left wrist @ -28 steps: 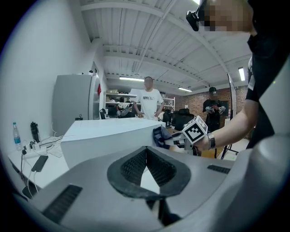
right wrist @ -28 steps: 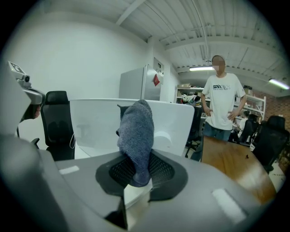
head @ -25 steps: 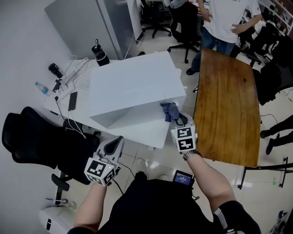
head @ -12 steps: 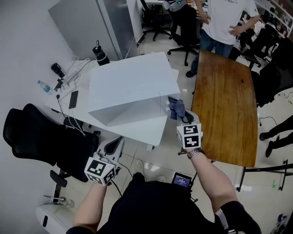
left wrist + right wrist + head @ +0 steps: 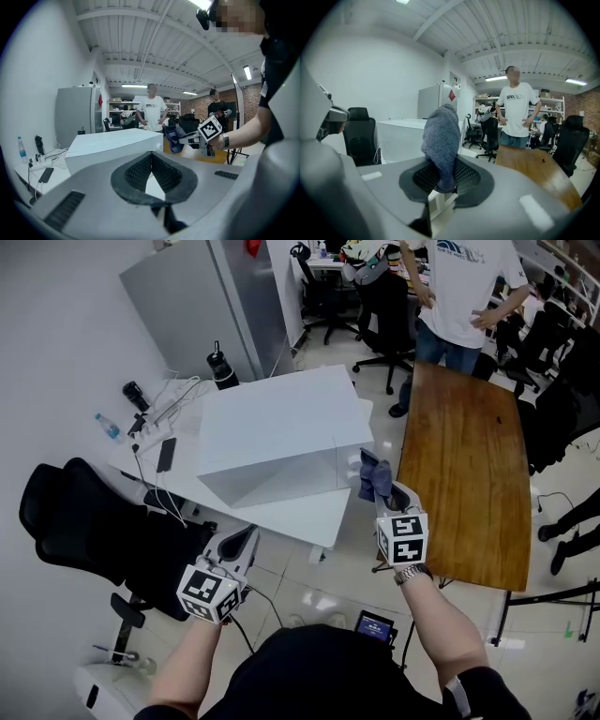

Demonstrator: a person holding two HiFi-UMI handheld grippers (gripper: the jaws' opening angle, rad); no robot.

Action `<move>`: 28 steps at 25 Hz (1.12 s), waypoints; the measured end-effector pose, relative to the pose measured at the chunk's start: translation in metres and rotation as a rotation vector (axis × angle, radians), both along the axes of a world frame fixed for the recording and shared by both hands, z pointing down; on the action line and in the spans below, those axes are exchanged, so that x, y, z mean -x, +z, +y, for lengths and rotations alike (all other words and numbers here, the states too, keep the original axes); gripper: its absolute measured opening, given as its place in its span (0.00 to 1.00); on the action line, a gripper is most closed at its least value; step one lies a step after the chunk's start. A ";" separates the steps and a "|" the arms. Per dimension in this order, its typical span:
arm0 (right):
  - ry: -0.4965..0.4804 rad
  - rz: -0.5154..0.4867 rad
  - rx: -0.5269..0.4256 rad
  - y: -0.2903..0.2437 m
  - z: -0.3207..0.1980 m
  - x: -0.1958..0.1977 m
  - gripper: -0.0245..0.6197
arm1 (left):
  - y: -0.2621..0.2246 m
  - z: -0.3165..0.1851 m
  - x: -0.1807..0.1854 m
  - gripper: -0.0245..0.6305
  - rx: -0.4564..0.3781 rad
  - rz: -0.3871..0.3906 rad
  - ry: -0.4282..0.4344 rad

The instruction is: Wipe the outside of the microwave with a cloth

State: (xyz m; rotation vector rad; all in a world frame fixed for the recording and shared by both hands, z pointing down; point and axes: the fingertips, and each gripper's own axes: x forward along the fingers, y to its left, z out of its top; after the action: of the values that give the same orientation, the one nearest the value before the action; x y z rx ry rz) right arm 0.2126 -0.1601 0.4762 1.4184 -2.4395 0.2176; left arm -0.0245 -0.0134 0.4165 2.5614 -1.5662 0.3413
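Holding the cloth (image 5: 372,474) pinched in my right tool (image 5: 384,491), I am reading the microwave (image 5: 281,427) as lying just to its left on the surface (image 5: 309,514), long side stretching leftward, so this tool is sitting nearer than my left tool (image 5: 242,542), closed empty.

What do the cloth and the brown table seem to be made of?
The cloth looks like soft knitted or terry fabric, grey-blue and matte: its surface is fuzzy. The table is probably wood or veneer with a slight sheen: brown grain streaks show.
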 end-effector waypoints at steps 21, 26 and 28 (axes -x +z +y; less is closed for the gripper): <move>-0.219 -0.052 -0.119 -0.084 0.089 0.114 0.14 | -0.040 0.027 0.033 0.04 -0.102 0.029 -0.004; -0.239 -0.043 -0.124 -0.093 0.118 0.133 0.14 | -0.046 0.041 0.039 0.04 -0.115 0.044 0.012; -0.243 -0.040 -0.126 -0.096 0.129 0.137 0.14 | -0.048 0.047 0.040 0.04 -0.120 0.046 0.017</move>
State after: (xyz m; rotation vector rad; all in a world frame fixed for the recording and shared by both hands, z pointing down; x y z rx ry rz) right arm 0.0759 -0.0309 0.3799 1.1595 -2.6702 0.0374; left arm -0.0647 0.0334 0.3686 2.6523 -1.5964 0.1934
